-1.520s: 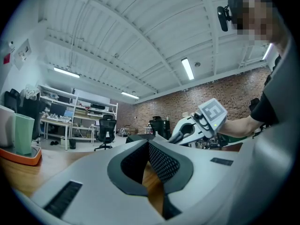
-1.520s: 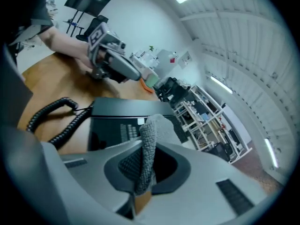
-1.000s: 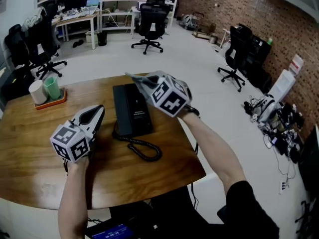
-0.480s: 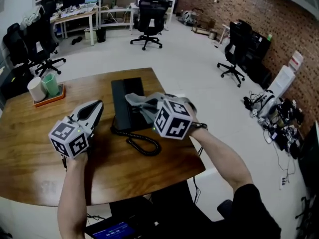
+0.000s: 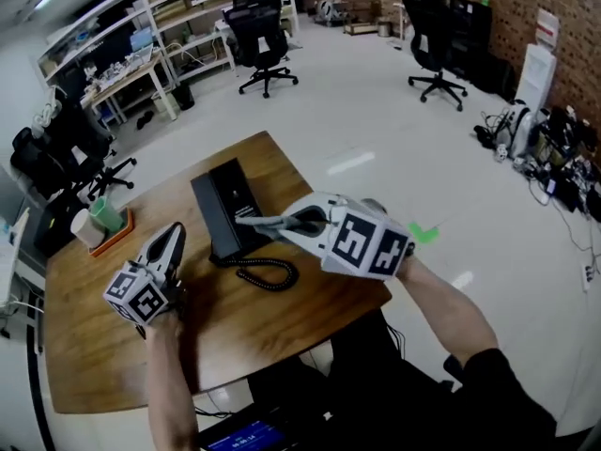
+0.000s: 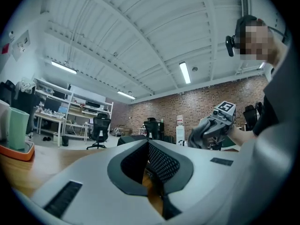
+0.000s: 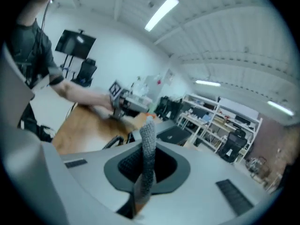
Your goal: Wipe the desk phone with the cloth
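The black desk phone (image 5: 223, 209) lies on the wooden desk (image 5: 113, 355), its coiled cord (image 5: 264, 272) looping at the near end. My right gripper (image 5: 266, 222) hovers over the phone's near right corner, shut on a grey cloth (image 5: 282, 221). In the right gripper view the cloth (image 7: 147, 149) stands up as a strip pinched between the jaws, with the phone (image 7: 174, 134) beyond it. My left gripper (image 5: 173, 237) rests on the desk left of the phone, shut and holding nothing; its own view shows the right gripper (image 6: 216, 124) and the cloth (image 6: 200, 134).
A green cup (image 5: 105, 216) and a white cup (image 5: 86, 225) stand on an orange tray (image 5: 113, 237) at the desk's far left. Office chairs (image 5: 257, 38) and shelves stand on the floor beyond the desk. Cables (image 5: 554, 172) lie at the right wall.
The right gripper has drawn the cloth from the phone's far end back toward its near end. The left gripper has stayed on the desk. The head view has swung.
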Motion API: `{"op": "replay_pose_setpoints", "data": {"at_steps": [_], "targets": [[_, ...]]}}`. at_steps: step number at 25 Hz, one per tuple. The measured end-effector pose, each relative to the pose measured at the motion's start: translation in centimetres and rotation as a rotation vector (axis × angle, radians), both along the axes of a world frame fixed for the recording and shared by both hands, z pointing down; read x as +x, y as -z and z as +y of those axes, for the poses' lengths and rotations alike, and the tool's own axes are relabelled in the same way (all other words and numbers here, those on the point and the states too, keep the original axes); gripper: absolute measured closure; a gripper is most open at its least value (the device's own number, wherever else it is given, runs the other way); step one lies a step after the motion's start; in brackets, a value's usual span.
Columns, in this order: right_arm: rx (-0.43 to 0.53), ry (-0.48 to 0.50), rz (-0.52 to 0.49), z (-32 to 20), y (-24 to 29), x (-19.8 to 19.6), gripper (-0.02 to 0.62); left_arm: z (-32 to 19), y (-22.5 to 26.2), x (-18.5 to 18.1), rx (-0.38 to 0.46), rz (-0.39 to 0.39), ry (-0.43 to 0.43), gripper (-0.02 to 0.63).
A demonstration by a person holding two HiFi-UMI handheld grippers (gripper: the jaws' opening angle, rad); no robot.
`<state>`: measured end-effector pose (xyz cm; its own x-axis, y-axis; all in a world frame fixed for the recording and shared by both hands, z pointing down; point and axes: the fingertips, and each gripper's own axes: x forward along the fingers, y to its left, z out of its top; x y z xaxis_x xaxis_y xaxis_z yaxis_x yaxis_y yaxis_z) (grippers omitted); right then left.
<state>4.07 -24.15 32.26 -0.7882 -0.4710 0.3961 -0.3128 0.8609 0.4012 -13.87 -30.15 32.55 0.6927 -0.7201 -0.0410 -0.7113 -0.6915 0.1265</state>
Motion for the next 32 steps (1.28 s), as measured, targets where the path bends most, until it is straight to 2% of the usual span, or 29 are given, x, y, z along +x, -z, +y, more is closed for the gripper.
{"op": "replay_pose_setpoints", "data": {"at_steps": [3,5,7,9,13,19,22,26,29,32], "targets": [[-0.024,-0.017,-0.387,2.4,6.2,2.9,0.569,1.6,2.4,1.2,0.006,0.017,-0.032,0.611],[-0.051,-0.003,-0.594,4.1,8.5,5.0,0.569,3.5,4.8,3.5,0.040,0.029,-0.072,0.611],[-0.080,0.014,-0.741,5.5,9.6,7.3,0.569,5.8,7.1,6.4,0.079,0.046,-0.115,0.611],[-0.090,0.024,-0.814,6.4,10.1,9.2,0.569,7.8,8.9,9.7,0.115,0.043,-0.152,0.611],[-0.042,0.028,-0.829,6.8,12.1,11.0,0.569,10.2,12.6,15.8,0.216,0.013,-0.228,0.611],[-0.082,0.033,-0.890,5.4,11.2,8.0,0.569,10.0,11.0,11.8,0.164,0.030,-0.120,0.611],[-0.093,0.041,-0.894,5.3,10.5,7.7,0.571,10.2,10.9,11.3,0.164,0.050,-0.081,0.611],[-0.102,0.065,-0.863,6.2,9.8,7.3,0.571,11.6,10.4,11.7,0.142,0.083,-0.107,0.611],[-0.089,0.090,-0.828,7.4,10.3,6.6,0.571,12.6,10.4,11.7,0.147,0.058,-0.092,0.611],[-0.029,0.103,-0.802,8.6,11.4,6.3,0.571,13.1,10.6,12.1,0.164,0.025,-0.089,0.611]]}}
